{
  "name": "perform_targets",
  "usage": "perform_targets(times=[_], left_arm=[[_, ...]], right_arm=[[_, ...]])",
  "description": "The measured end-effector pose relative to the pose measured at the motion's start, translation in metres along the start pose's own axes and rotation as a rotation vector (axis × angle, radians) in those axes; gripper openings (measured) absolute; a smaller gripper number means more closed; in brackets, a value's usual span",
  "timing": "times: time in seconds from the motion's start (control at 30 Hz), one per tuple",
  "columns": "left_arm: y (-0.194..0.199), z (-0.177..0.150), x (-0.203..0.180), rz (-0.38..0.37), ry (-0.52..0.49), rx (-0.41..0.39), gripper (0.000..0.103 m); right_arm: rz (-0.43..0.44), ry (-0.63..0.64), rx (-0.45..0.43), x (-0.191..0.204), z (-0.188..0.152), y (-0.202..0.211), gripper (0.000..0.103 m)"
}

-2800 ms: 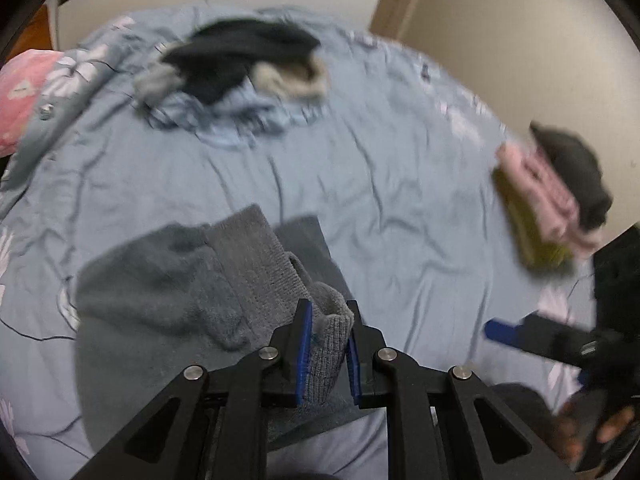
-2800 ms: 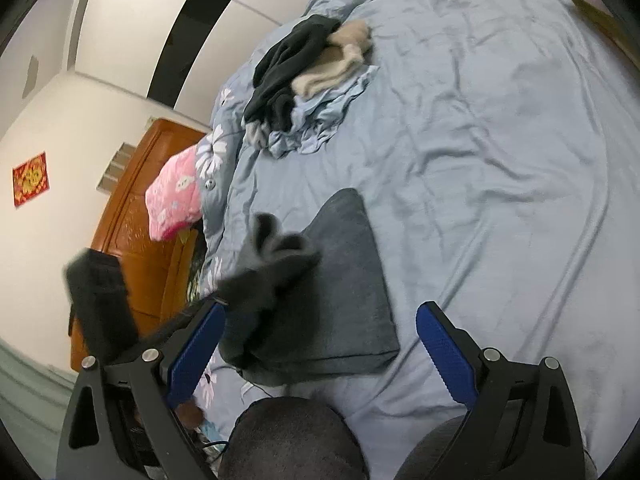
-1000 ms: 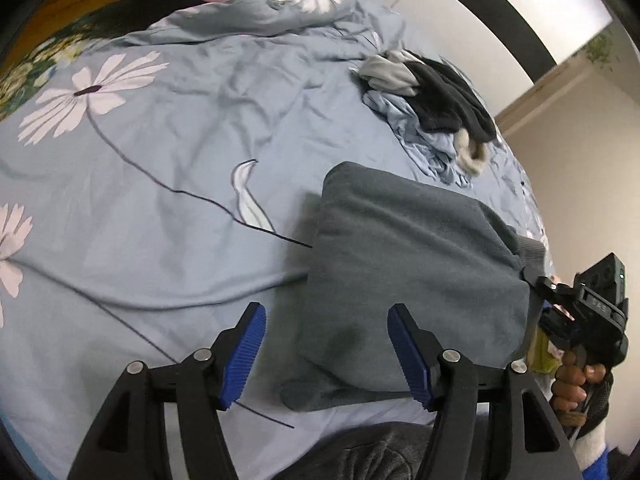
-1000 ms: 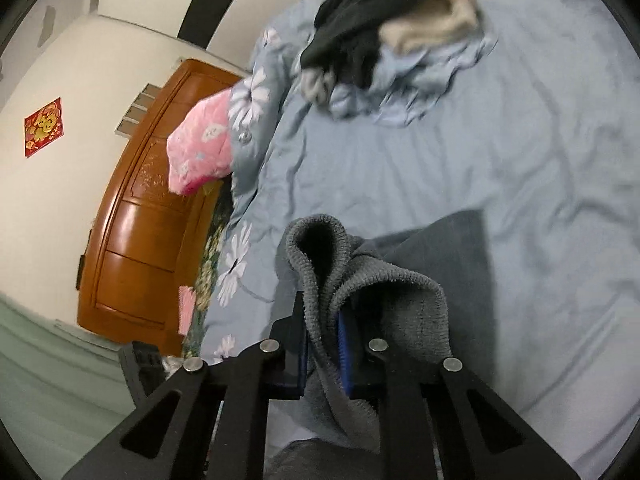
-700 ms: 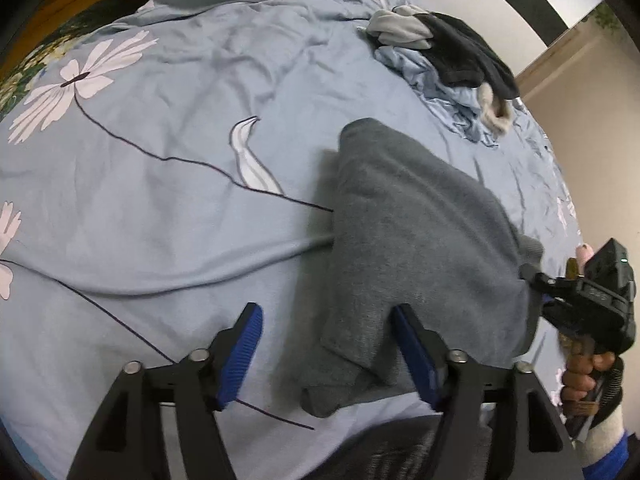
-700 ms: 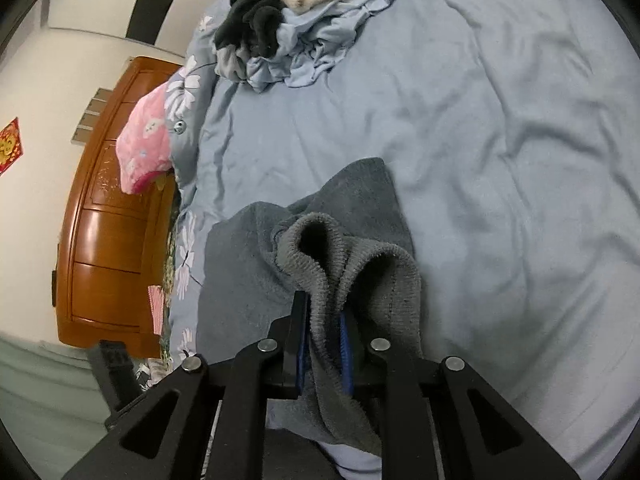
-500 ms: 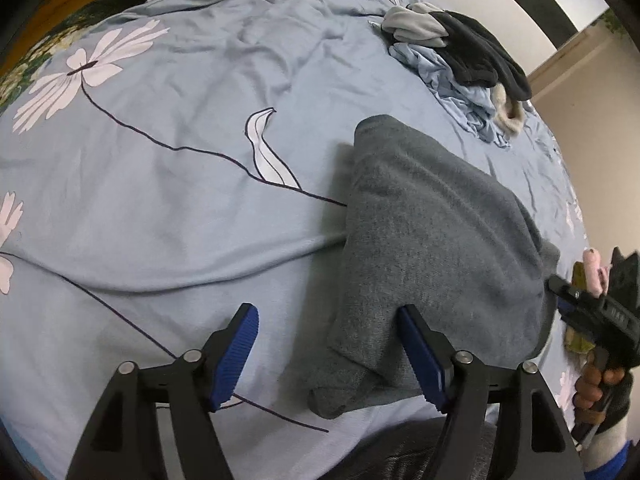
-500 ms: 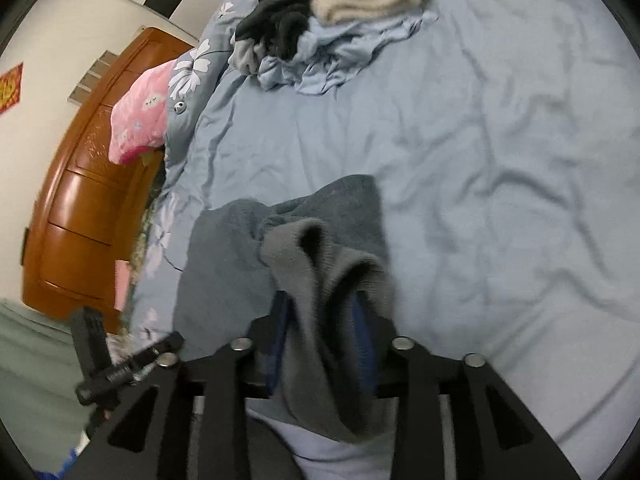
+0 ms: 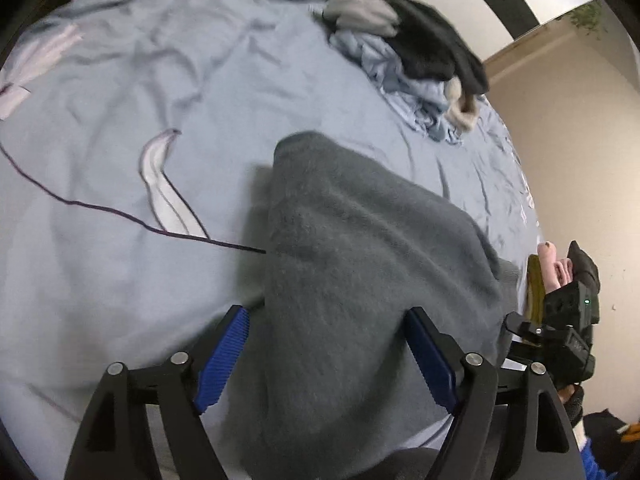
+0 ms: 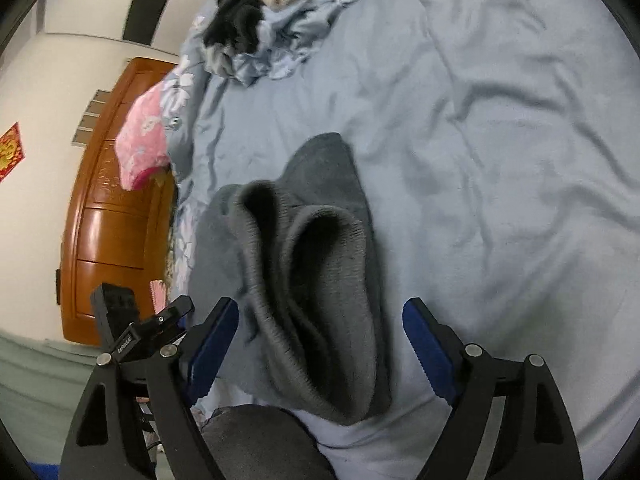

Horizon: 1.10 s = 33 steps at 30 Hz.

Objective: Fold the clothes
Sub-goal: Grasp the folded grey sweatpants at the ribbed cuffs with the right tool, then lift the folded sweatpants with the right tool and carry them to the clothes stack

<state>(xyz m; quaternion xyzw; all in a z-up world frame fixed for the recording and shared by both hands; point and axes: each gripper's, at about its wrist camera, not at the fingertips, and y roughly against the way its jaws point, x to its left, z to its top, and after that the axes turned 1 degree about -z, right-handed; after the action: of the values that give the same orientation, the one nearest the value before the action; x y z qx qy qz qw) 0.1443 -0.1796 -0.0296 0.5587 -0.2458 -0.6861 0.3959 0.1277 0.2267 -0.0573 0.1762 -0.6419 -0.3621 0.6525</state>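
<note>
A grey sweater [image 9: 360,264] lies folded on the blue bedsheet [image 9: 120,160]. My left gripper [image 9: 326,354] is open, its fingers on either side of the sweater's near edge. In the right wrist view the sweater's ribbed hem [image 10: 312,280] lies bunched on top of the fold. My right gripper [image 10: 320,344] is open around it, holding nothing. The right gripper's body also shows in the left wrist view [image 9: 560,320], and the left one in the right wrist view [image 10: 132,328].
A heap of unfolded clothes [image 9: 416,60], black, light blue and beige, lies at the far side of the bed [image 10: 280,8]. Folded pink and olive items [image 9: 552,268] sit at the right. A pink pillow [image 10: 144,140] and wooden headboard [image 10: 108,220] stand at the left.
My right gripper has opened and let go of the sweater's ribbed hem, which now lies on the fold. My left gripper, open throughout, has moved closer over the sweater's near edge.
</note>
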Motion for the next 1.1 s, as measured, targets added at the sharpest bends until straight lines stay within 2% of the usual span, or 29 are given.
perform_targets(times=[0.13,0.27,0.37,0.43,0.5,0.53,0.57,0.63,0.67,0.73,0.9,1.03,1.1], left_arm=[[-0.013,0.002,0.011,-0.059,0.032,0.04,0.085],[-0.02,-0.003,0.021,-0.072,0.071,0.072,0.092],[-0.022,-0.008,0.025,-0.075,0.112,0.072,0.092],[-0.022,-0.011,0.021,-0.056,0.102,0.059,0.091],[-0.021,-0.014,0.015,-0.035,0.083,0.032,0.085],[-0.019,-0.016,0.012,-0.042,0.075,0.024,0.073],[-0.017,-0.017,0.008,-0.052,0.068,0.018,0.056],[-0.014,-0.019,-0.003,-0.03,0.042,0.006,0.048],[-0.012,-0.019,-0.008,-0.018,0.028,0.0,0.041],[-0.003,-0.021,-0.018,-0.005,0.015,-0.019,0.034],[0.033,-0.026,-0.049,-0.052,-0.008,-0.094,0.03],[0.061,-0.029,-0.093,-0.092,-0.093,-0.149,0.03],[0.072,-0.03,-0.127,-0.124,-0.145,-0.172,0.03]], right_arm=[[0.012,-0.042,0.047,-0.008,0.005,-0.013,0.085],[0.026,-0.045,0.059,-0.007,0.007,-0.021,0.084],[0.037,-0.058,0.054,-0.006,0.006,-0.02,0.076],[0.044,-0.069,0.05,-0.005,0.005,-0.019,0.059],[0.052,-0.08,0.045,-0.004,0.004,-0.017,0.052],[0.055,-0.085,0.042,-0.004,0.004,-0.017,0.049],[0.059,-0.091,0.04,-0.004,0.003,-0.016,0.047],[0.067,-0.102,0.035,-0.003,0.002,-0.015,0.037],[0.07,-0.107,0.033,-0.002,0.002,-0.014,0.035],[0.08,-0.097,0.017,0.004,-0.001,-0.004,0.03],[0.109,-0.041,-0.042,0.029,-0.009,0.036,0.027],[0.143,0.0,-0.108,0.043,-0.018,0.08,0.027],[0.157,0.024,-0.149,0.047,-0.022,0.108,0.027]])
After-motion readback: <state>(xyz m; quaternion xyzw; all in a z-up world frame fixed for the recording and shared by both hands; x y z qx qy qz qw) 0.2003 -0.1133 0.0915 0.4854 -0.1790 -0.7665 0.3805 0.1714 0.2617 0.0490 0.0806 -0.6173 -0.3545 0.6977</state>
